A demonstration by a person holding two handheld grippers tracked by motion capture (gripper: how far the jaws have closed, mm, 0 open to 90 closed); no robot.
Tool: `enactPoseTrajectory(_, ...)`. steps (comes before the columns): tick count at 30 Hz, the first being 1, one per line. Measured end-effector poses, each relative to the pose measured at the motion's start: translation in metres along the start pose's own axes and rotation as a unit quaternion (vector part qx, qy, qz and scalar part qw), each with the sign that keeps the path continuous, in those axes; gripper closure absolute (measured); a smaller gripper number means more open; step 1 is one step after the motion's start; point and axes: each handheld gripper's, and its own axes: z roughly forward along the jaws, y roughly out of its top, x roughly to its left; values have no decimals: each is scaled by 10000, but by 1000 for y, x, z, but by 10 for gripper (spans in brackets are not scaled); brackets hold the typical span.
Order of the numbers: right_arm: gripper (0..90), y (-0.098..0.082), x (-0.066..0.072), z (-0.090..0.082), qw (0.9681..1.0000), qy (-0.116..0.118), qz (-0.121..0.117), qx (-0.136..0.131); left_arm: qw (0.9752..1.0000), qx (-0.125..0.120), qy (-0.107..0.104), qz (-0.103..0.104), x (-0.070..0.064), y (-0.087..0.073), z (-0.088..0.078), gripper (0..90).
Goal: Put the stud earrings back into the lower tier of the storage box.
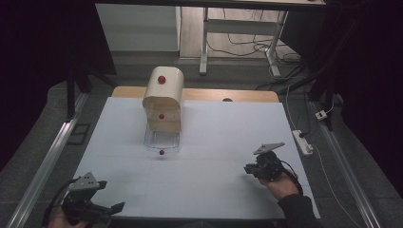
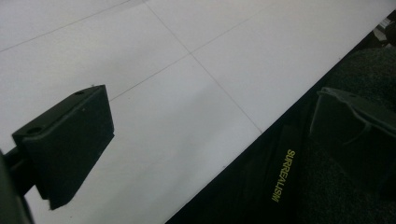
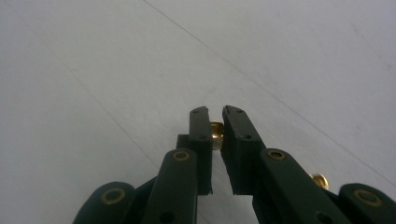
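Cabinet (image 1: pixel 163 99) stands well apart from both grippers' fingers (image 3: pixel 201 140).

High view overhead facing forward, gripper views close above white table (image 1: pixel 199 161)

grippers (image 1: pixel 118 207): 2 | cabinet (image 1: pixel 163 97): 1 | red knobs (image 1: pixel 161 79): 3 (one low)

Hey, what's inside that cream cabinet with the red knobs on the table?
The cream cabinet has its wire drawer pulled out at the bottom, and it looks empty. The compartments behind the upper red knobs are closed, so their contents are hidden.
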Motion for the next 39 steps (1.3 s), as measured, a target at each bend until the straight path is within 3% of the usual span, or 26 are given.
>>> enactPoseTrajectory(8,822,23,20,2,9984,366,-263,-344,10000,18,-27,-31,1,0,1,0)
enactPoseTrajectory(26,821,74,51,30,9912,1005,-504,-694,10000,2,-34,-77,2,0,1,0)
enactPoseTrajectory(39,820,104,66,49,9878,1126,-659,-850,10000,-26,26,-50,1,0,0,0)
